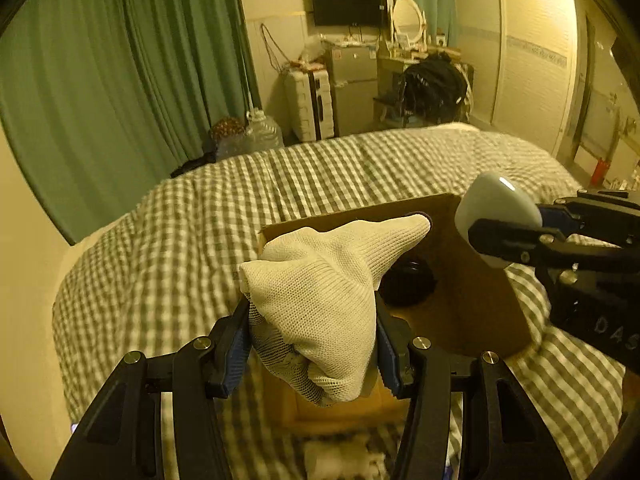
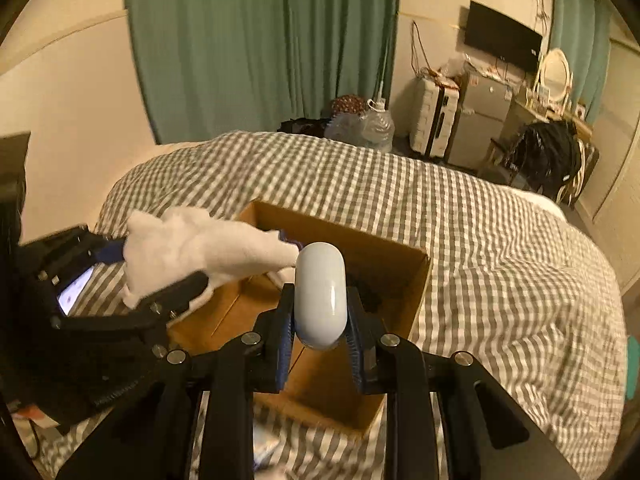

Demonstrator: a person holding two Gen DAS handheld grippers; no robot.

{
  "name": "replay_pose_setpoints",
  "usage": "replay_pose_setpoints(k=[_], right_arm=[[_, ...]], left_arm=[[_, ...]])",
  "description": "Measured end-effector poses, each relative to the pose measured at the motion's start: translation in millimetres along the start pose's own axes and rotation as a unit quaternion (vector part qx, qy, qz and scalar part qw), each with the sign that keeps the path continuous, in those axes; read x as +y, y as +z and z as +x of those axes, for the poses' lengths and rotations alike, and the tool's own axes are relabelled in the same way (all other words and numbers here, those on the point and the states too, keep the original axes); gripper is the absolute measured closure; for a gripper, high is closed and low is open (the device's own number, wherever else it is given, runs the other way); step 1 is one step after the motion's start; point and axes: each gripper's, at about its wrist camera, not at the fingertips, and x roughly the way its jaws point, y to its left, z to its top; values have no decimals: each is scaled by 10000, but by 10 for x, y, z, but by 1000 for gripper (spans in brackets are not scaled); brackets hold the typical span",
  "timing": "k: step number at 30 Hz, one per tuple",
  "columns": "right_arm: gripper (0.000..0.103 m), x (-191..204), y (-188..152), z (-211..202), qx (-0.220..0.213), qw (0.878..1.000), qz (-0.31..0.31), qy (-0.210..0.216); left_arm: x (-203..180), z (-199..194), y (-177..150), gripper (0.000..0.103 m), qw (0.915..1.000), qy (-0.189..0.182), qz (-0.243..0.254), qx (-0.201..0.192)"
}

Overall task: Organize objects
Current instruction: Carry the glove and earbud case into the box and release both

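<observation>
My left gripper is shut on a cream knitted glove and holds it above the near left part of an open cardboard box on the bed. My right gripper is shut on a smooth white oval case and holds it over the same box. The right gripper with the case shows at the right of the left wrist view. The left gripper with the glove shows at the left of the right wrist view. A dark round object lies inside the box.
The box rests on a bed with a grey checked cover. Green curtains hang behind. A white suitcase, a small fridge, a water jug and a chair with dark clothes stand beyond the bed's far edge.
</observation>
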Motion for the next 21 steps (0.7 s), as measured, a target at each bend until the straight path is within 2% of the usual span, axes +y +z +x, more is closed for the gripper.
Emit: replay_pose_setpoints(k=[4, 9, 15, 19, 21], right_arm=[[81, -193, 76, 305, 109, 9992, 300, 228], [81, -353, -10, 652, 314, 9980, 467, 284], [80, -429, -103, 806, 412, 9974, 509, 296], [79, -462, -97, 773, 329, 9978, 533, 234], [74, -472, -70, 706, 257, 9977, 573, 269]], left_arm=[[-62, 355, 60, 49, 9997, -19, 31, 242], [-108, 648, 23, 49, 9985, -167, -72, 525], [-228, 686, 41, 48, 9986, -175, 64, 487], [-232, 686, 61, 39, 9980, -286, -2, 555], [-220, 660, 65, 22, 9978, -301, -80, 593]])
